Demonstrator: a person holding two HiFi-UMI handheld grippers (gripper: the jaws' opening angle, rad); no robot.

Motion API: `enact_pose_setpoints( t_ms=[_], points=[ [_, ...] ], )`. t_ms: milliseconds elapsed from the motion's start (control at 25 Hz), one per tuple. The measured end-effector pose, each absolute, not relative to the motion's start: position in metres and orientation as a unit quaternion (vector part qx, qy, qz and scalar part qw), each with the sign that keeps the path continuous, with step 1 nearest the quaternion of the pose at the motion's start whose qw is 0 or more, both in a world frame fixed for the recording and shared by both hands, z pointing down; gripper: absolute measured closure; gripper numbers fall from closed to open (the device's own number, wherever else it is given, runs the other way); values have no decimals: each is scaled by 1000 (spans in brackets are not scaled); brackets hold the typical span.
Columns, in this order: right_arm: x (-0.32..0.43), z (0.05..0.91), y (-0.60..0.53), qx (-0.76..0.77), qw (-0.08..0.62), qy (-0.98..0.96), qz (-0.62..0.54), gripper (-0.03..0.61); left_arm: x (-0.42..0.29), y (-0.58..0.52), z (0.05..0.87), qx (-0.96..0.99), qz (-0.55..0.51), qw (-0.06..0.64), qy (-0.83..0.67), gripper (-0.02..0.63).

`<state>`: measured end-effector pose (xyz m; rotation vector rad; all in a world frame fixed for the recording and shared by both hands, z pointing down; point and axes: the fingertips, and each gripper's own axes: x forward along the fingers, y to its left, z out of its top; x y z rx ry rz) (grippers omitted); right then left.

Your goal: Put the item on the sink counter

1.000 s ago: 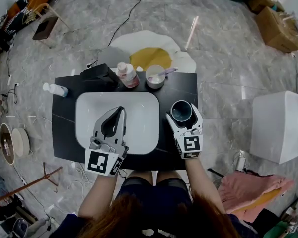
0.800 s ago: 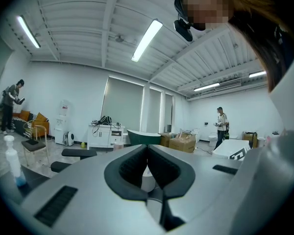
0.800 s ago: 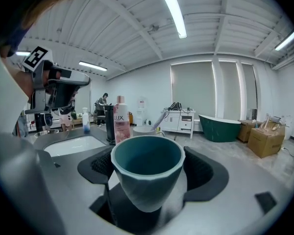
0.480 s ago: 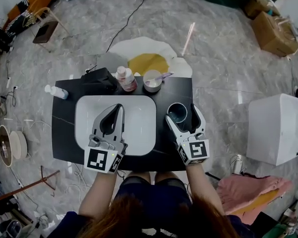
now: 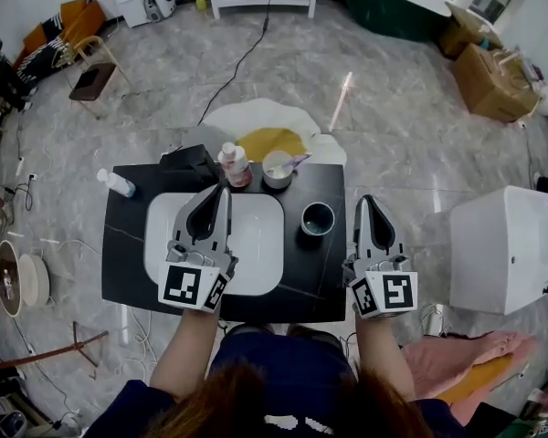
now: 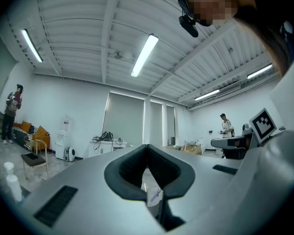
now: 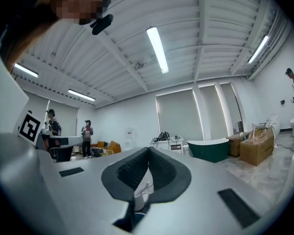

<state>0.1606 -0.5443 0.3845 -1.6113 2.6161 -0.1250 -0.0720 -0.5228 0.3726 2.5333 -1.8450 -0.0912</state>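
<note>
head view shows the cup point(image 5: 318, 218) upright on the sink counter point(image 5: 327, 272), just left of the right gripper point(image 5: 366, 201), whose jaws have just closed, tips together on nothing. the left gripper point(image 5: 222, 191), also pinched together and empty, hangs over the basin point(image 5: 260, 245). placement looks done; pull away without nudging the cup.

2 hand-held grippers point(image 5: 222, 191) point(image 5: 366, 200), 2 bottles point(image 5: 235, 164) point(image 5: 117, 182), 1 dark cup point(image 5: 318, 218), 1 white bowl point(image 5: 278, 169).

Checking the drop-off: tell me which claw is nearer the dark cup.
Right. The right claw is just right of the cup, clear of it; the left claw is farther left, over the sink.
</note>
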Motion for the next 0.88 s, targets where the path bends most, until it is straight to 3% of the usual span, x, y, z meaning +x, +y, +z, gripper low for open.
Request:
enact_pose_setpoints(
  t_ms=[360, 880],
  points=[
    [190, 314, -524, -537, 75, 840, -18, 563, -53, -511, 323, 812, -49, -25, -582, 594],
    [199, 285, -504, -538, 96, 838, -5, 563, -48, -493, 304, 809, -52, -37, -584, 594]
  ],
)
